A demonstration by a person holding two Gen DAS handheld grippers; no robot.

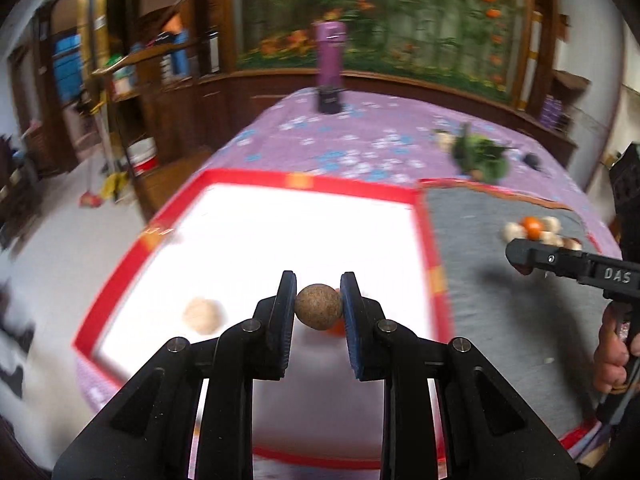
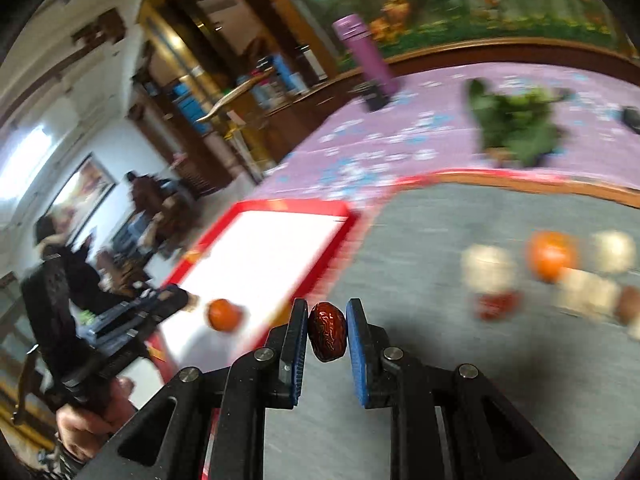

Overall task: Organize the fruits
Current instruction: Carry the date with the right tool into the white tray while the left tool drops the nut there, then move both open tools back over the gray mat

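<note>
My left gripper (image 1: 319,306) is shut on a small round brown fruit (image 1: 319,307), held above the red-rimmed white tray (image 1: 132,258). On the tray lie a pale round fruit (image 1: 202,315) and an orange fruit (image 1: 337,327), mostly hidden behind the fingers. My right gripper (image 2: 327,336) is shut on a wrinkled dark red date (image 2: 327,337) over the grey mat (image 2: 420,240), right of the tray (image 2: 292,206). An orange fruit (image 2: 223,314) rests on the tray's near end. A blurred pile of fruit (image 2: 552,256) lies on the mat at the right.
A purple flask (image 1: 330,50) stands at the table's far edge on the purple flowered cloth (image 1: 360,132). Leafy greens (image 1: 480,154) lie beyond the mat. The right gripper's body and a hand (image 1: 610,356) show at the right edge. Wooden shelves stand left of the table.
</note>
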